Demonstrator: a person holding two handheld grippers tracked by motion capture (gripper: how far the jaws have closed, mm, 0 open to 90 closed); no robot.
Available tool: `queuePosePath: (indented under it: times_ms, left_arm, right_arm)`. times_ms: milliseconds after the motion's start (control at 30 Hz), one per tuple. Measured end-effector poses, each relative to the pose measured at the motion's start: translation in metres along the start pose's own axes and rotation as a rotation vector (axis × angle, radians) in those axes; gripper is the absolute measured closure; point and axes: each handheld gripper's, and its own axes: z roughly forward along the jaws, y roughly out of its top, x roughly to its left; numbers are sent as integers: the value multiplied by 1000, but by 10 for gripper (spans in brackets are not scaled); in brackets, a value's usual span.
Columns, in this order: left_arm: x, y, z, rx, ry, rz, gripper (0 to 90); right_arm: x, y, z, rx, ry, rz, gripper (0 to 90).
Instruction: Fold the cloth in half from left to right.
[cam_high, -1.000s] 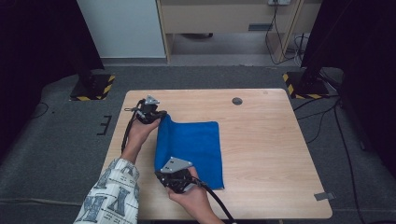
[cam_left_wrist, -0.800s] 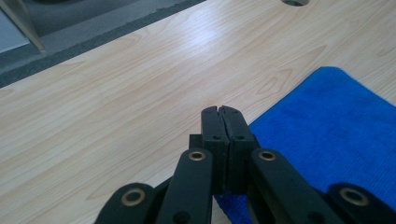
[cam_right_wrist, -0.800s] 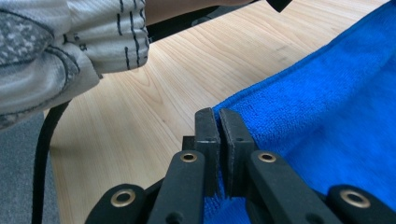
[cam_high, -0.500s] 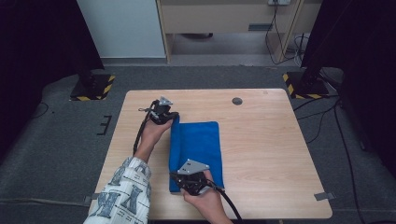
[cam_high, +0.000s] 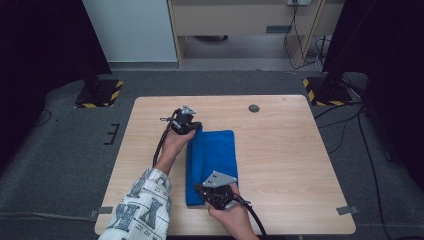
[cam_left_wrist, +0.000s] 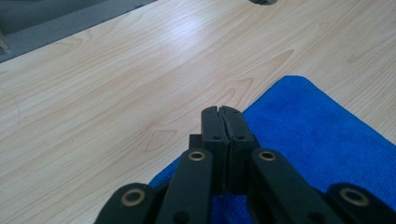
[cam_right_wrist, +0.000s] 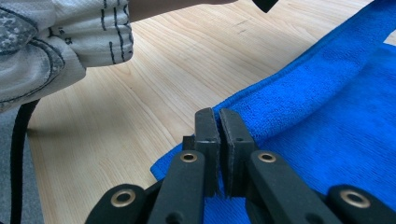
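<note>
nearest you, your right gripper (cam_high: 204, 191) sits at the near left corner of the blue towel (cam_high: 216, 160), its jaws pressed together with the towel's edge pinched between them; in the right gripper view (cam_right_wrist: 219, 122) the cloth runs under the closed jaws and a folded ridge of it rises just beyond. the towel lies folded into a long strip on the wooden table (cam_high: 290, 165), running away from you near the middle of the top. at its far left corner your left gripper (cam_high: 194, 128) is clamped shut on the cloth too; in the left gripper view (cam_left_wrist: 221, 116) the jaws meet with blue fabric beneath them. your patterned sleeve (cam_high: 142, 207) rests over the near left edge. farther off, a small dark round disc (cam_high: 254, 108) lies near the far edge.
</note>
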Motion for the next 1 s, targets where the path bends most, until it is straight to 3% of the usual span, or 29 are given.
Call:
queuePosePath:
  times_ms: [167, 1000]
  left_arm:
    - [-3, 0, 3, -9, -10, -11, 889]
    - [-30, 13, 15, -26, -14, 29, 889]
  right_arm:
    - [-4, -2, -5, 7, -7, -2, 871]
    - [-22, -11, -31, 20, -54, -4, 871]
